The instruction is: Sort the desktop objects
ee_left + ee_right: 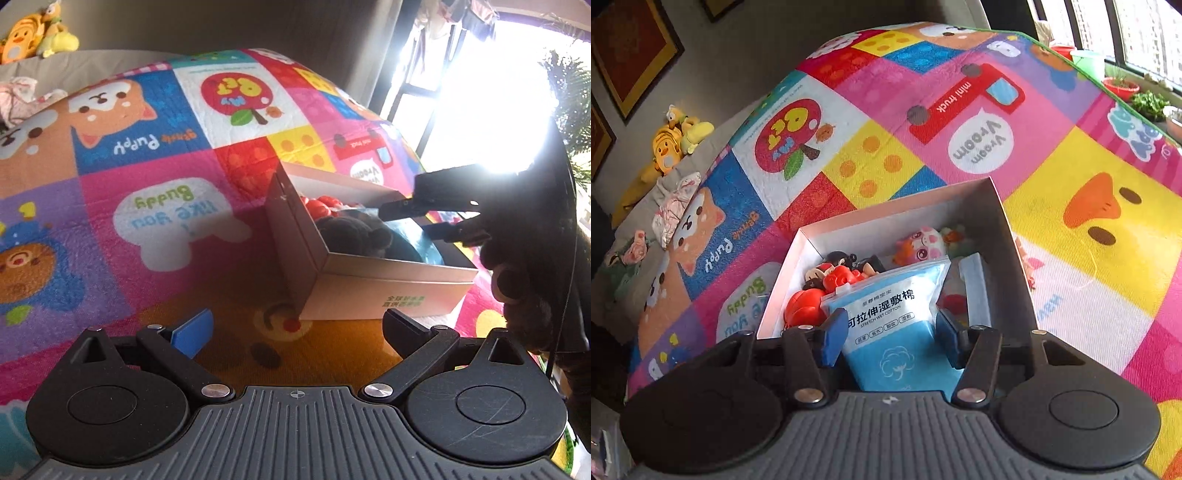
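- Step in hand, as I read it: dropping one more item into the white box — the right tool sat over the box's near end with a blue pack of wet cotton pads between its blue fingers.
- Right tool state: clamped on the pack, both pads pressed against its sides; the pack stood roughly upright, lower centre of the right wrist view, its top edge leaning in over the box contents.
- Whether the pack's bottom touched the box floor was hidden by the tool body — couldn't tell.
- Box contents, centre of that view: red toy pieces at left, a dark-haired figurine, a pink cartoon toy at the far end, a pale flat item along the right wall. Fairly full.
- Left tool: spread wide, nothing between its fingers, hanging low over the play mat just beside the box's near corner, not touching it.
- In the left wrist view, the right tool reached in over the box from the right of frame, with the blue pack under it.
- Next move, my call: lower the pack onto the free patch right of the red pieces, release, and lift straight out so the fingers don't drag it back up.
- No loose items were visible on the mat in either view, so sorting looked close to done.
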